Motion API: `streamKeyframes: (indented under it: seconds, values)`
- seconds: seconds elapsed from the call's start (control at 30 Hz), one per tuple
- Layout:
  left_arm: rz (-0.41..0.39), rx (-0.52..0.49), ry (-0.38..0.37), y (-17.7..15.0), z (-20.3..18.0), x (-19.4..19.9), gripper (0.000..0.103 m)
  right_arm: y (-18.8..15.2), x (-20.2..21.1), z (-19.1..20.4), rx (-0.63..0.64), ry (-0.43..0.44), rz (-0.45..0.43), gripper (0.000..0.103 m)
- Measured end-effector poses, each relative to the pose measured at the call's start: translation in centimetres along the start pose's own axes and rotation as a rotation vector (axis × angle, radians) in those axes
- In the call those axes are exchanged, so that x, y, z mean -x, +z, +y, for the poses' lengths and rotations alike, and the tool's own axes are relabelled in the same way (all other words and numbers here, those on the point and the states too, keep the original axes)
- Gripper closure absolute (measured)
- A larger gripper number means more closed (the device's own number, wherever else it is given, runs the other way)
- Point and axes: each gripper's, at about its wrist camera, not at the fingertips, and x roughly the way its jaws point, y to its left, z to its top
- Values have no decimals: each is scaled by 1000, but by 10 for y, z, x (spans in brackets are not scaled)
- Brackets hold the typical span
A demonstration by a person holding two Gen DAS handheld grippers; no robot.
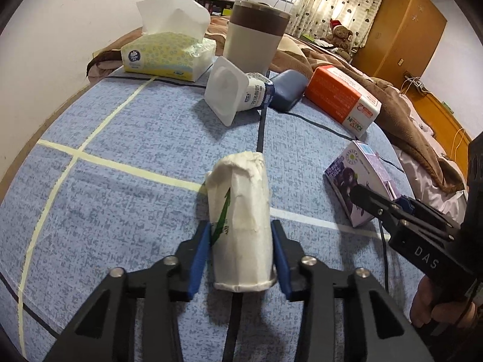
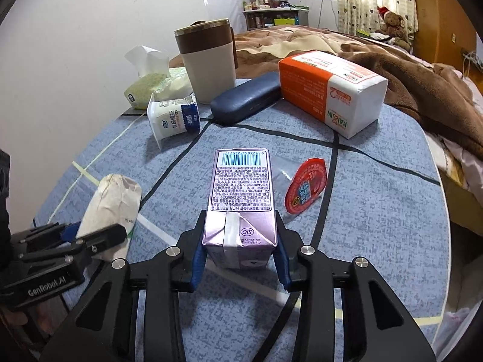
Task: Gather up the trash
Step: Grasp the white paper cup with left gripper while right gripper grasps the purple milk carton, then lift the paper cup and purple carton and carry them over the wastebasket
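So the crushed paper cup [image 1: 240, 226] is lying mid-bed with the left gripper [image 1: 241, 253] clenching its base, while the right gripper [image 2: 240, 252] is squeezing the purple carton [image 2: 240, 208] beside it. Both jaws are gripping trash low down, probably for lifting together.

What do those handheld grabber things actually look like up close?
Both are black, angular linkages with triangular cut-outs and silver pivot bolts. Each pair of tongs, left and right, ends in blue pads. White lettering marks the bodies: "GenRobot.AI" on the left one, "DAS" on the right one. A bare hand holds the right one; no sleeve or cable is clearly visible.
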Motion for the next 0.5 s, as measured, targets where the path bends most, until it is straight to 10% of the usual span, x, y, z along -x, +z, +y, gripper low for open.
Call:
streamKeyframes:
  seconds: [0.5]
  values:
    - [-88,-67,0,-3,-20,44,68,-6,39,1,-22,-5,-76,64]
